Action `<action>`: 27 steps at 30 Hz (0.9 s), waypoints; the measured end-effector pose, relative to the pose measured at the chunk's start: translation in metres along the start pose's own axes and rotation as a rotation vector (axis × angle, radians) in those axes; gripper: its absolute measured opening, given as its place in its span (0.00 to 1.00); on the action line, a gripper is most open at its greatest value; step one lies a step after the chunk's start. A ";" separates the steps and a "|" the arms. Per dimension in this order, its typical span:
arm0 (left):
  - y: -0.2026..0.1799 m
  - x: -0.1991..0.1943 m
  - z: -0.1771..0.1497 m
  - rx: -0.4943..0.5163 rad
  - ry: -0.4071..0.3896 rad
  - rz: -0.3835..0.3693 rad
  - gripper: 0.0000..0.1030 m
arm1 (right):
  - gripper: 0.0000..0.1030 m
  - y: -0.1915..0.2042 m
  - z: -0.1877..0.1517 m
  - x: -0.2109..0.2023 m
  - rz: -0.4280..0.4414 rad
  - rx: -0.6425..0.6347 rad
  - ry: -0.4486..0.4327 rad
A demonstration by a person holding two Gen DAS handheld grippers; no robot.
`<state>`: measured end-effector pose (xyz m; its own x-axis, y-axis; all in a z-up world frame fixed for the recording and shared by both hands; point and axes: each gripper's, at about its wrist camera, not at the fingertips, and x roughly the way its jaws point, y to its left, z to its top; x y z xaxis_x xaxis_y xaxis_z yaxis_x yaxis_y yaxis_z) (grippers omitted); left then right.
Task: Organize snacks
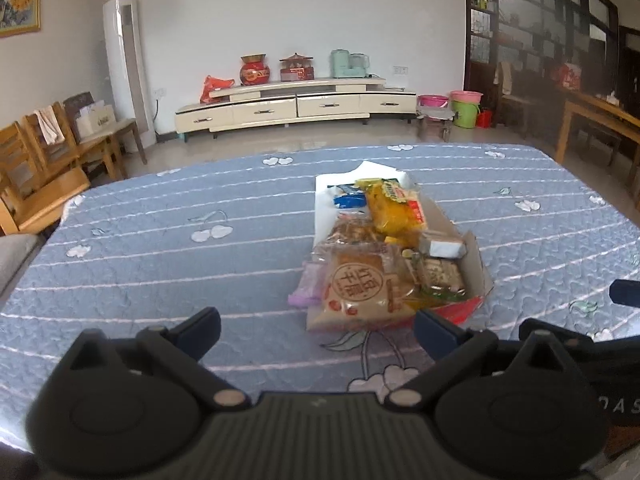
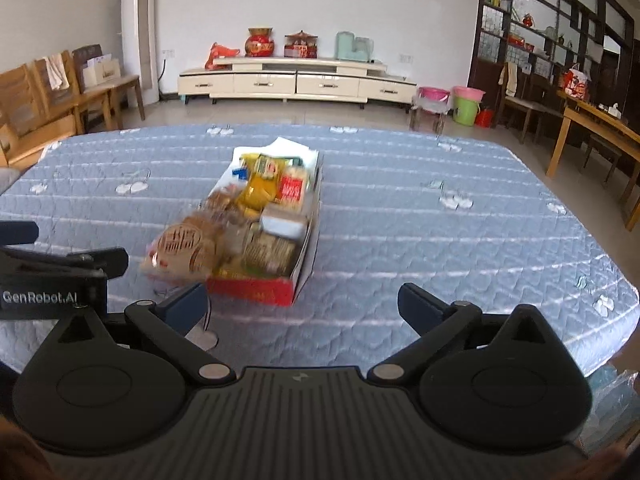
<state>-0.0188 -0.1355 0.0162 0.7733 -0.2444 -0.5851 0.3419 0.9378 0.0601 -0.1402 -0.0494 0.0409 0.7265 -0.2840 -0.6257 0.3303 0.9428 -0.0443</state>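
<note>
A shallow cardboard box (image 1: 478,264) with a red front (image 2: 256,290) sits on the blue quilted table (image 1: 160,248), filled with several snack packets. A brown round-print pastry bag (image 1: 356,292) leans over the box's near left corner; it also shows in the right wrist view (image 2: 182,246). A yellow packet (image 1: 394,208) lies toward the back. A small purple packet (image 1: 308,290) lies against the box's left side. My left gripper (image 1: 316,330) is open and empty just before the box. My right gripper (image 2: 302,302) is open and empty before the box's red front.
The table (image 2: 440,240) is wide, with its far edge toward the room. Wooden chairs (image 1: 52,160) stand to the left, a wooden table (image 2: 592,132) to the right. A cream TV cabinet (image 1: 296,106) and coloured buckets (image 1: 464,108) stand by the far wall.
</note>
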 end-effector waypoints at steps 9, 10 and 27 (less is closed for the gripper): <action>0.009 -0.002 -0.003 -0.023 0.004 0.014 0.99 | 1.00 0.008 -0.009 -0.002 0.010 -0.016 0.006; 0.010 -0.002 -0.003 -0.026 0.004 0.012 0.99 | 1.00 0.008 -0.010 -0.002 0.011 -0.018 0.005; 0.013 0.002 -0.006 -0.033 0.025 0.019 0.99 | 1.00 0.010 -0.022 -0.005 0.042 -0.045 0.006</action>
<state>-0.0156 -0.1226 0.0108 0.7661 -0.2203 -0.6038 0.3091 0.9499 0.0455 -0.1541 -0.0349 0.0265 0.7352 -0.2430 -0.6328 0.2721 0.9608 -0.0528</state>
